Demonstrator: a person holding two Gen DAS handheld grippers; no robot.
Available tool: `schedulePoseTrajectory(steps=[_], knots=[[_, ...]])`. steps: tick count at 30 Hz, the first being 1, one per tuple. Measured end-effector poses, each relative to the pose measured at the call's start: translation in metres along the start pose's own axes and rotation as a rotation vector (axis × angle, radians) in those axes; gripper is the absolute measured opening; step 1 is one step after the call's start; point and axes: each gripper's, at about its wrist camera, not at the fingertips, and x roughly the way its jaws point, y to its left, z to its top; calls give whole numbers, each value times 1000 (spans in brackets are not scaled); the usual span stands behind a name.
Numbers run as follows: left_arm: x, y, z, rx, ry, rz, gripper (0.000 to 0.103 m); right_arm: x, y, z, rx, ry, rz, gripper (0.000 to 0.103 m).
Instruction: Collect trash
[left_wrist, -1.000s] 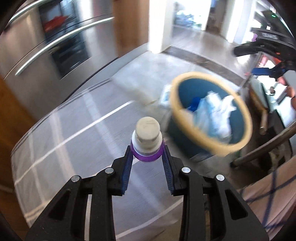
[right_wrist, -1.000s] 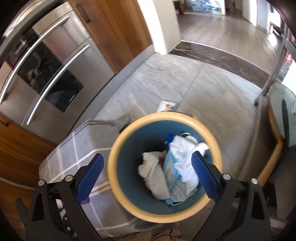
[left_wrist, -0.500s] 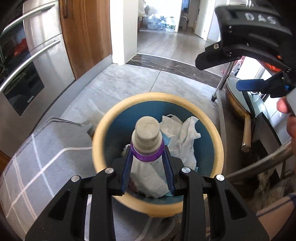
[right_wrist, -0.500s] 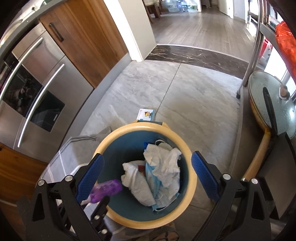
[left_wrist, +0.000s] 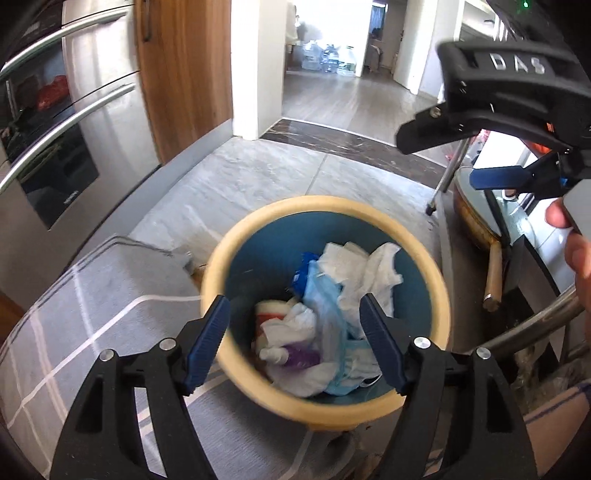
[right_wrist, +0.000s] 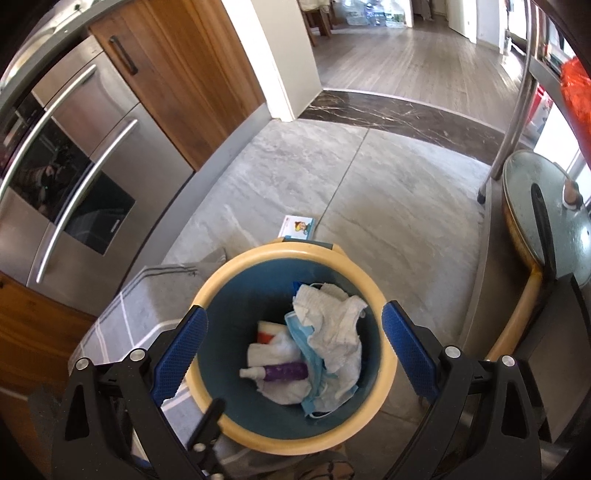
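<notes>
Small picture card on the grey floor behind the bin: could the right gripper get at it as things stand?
Probably yes. The right gripper is open and empty, and the small picture card lies flat on bare floor just beyond the yellow-rimmed blue bin, uncovered.

The left gripper (left_wrist: 293, 323) points steeply down, and its jaws have just been opening; they now stand wide apart with nothing between the blue pads. The right gripper (right_wrist: 293, 341) also points steeply down, its jaws spread wide and empty. Seen from the left wrist, the right gripper sits high on the far right, with the person's right hand (left_wrist: 578, 243) curled around its grip, fingertips showing at the edge.
</notes>
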Motion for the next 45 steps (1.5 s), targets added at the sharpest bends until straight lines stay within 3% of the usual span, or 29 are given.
schedulePoseTrajectory(steps=[10,15,19,24,25,28,33,36,40,45], knots=[[-69,44,-26,-86,-30,58,79,-24,15,-10,-111,-75,-45,95],[-125,56,-41,-102,-85,132,85,-72,36,-34,-86,-179,20,97],[-166,71,-63,-163,-103,170,95,-102,66,-69,-168,-268,51,98],[-218,105,-100,-310,-119,287,98,-111,92,-114,-228,-261,79,98],[-230,110,-108,-330,-126,348,98,-109,97,-127,-239,-247,81,98],[-250,113,-126,-331,-131,448,98,-103,112,-155,-288,-202,95,98],[-252,112,-143,-325,-127,460,98,-107,135,-196,-393,-225,100,98],[-238,124,-150,-356,-76,457,98,-109,140,-213,-404,-257,108,98],[-226,129,-155,-383,-19,463,98,-101,139,-209,-390,-267,70,98],[-223,121,-153,-371,-31,442,98,-93,134,-206,-354,-235,69,98]])
